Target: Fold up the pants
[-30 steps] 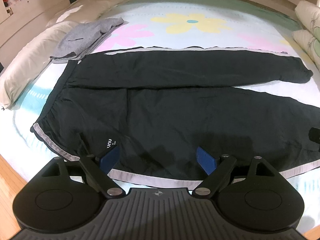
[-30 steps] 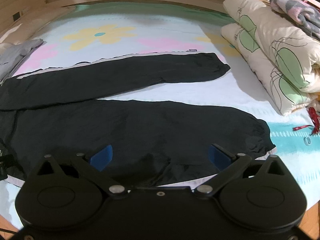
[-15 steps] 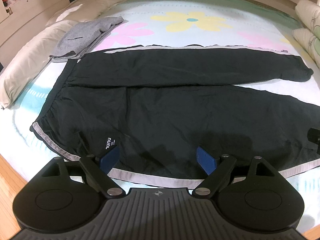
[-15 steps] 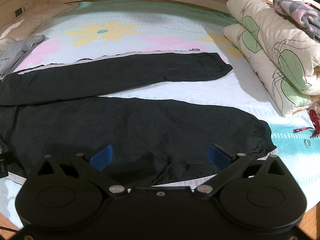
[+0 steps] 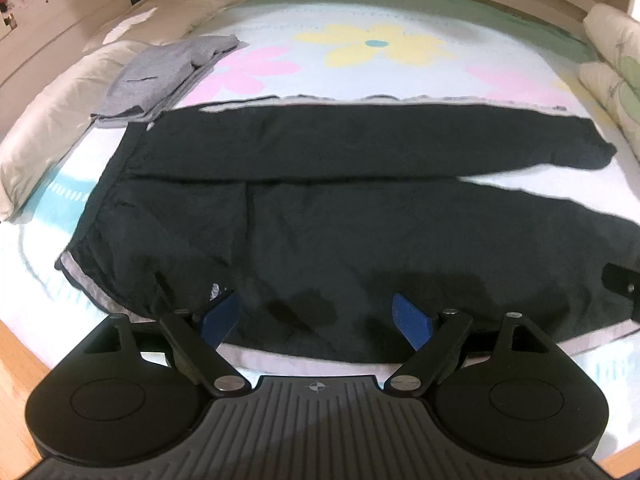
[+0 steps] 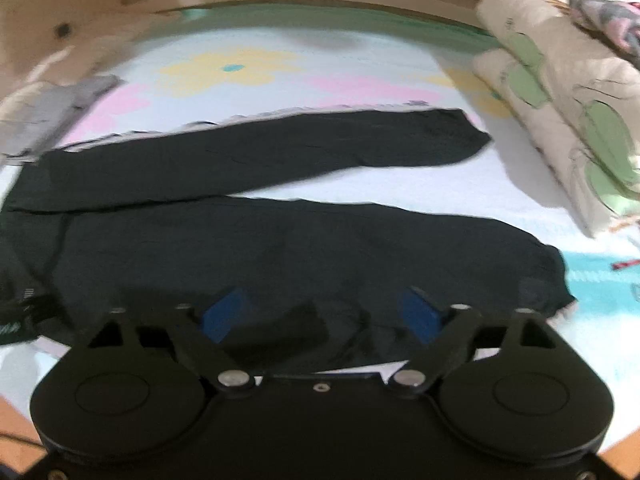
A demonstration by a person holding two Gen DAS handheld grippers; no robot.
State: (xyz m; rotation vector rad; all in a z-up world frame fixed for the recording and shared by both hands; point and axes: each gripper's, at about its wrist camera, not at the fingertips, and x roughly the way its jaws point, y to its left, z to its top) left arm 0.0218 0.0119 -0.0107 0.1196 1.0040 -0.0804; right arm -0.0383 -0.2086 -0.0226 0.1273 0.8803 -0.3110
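Black pants (image 5: 320, 216) with a grey side stripe lie flat on the bed, waistband to the left, both legs stretched to the right and spread apart. My left gripper (image 5: 316, 316) is open, low over the near hip edge by the stripe. My right gripper (image 6: 320, 314) is open, low over the near leg (image 6: 300, 248), with the cuff (image 6: 548, 280) to its right. Neither holds cloth. The right wrist view is blurred by motion.
A folded grey garment (image 5: 168, 72) lies by the pillows (image 5: 60, 112) at the back left. Rolled floral quilts (image 6: 568, 112) stack along the right side. The wooden bed edge (image 5: 16, 356) runs close below both grippers. A red tag (image 6: 626, 264) lies at the far right.
Both grippers have dropped lower and moved in toward the near edge of the pants. The right view has swung left and blurred. The pants have not moved.
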